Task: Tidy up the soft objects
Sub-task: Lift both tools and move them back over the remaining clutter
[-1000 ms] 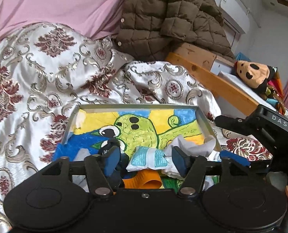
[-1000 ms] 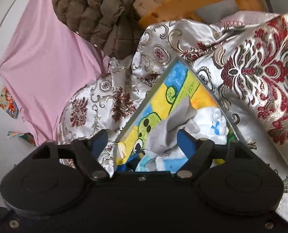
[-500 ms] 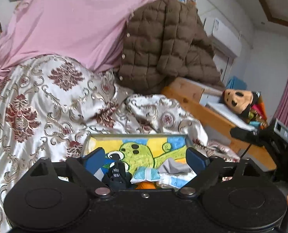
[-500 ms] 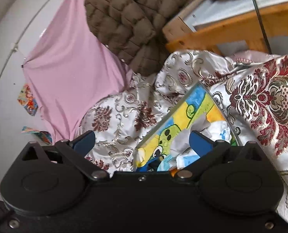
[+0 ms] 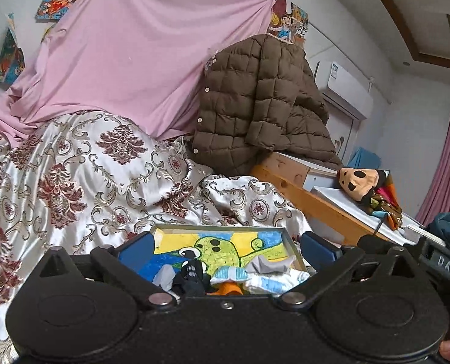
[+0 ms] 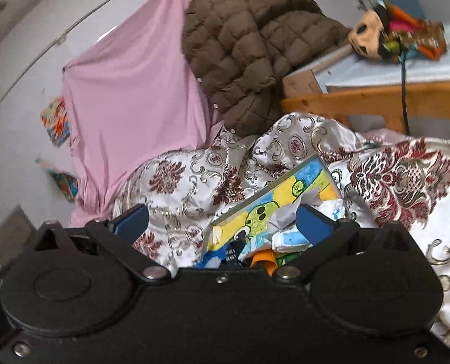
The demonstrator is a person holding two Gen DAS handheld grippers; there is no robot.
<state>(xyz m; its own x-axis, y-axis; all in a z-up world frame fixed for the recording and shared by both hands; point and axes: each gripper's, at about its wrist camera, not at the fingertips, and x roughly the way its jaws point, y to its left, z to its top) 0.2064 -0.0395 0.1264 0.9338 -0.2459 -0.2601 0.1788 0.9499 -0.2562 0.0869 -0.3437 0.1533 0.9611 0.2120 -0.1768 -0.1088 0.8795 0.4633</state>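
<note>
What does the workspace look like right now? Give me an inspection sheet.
Surface: bed under a shiny white quilt with dark red floral print.
Job's things: shallow tray with a green cartoon picture on its bottom lies on the quilt; in it a heap of small soft items: grey cloth, white and light blue sock, black sock, orange piece.
Clutter: brown quilted jacket; tan plush toy with black spots.
Grippers: left gripper opening, nothing between its jaws; right gripper open, empty.
Cables: black cable across the wooden bed frame.
Surroundings: pink sheet hung on wall; air conditioner.
</note>
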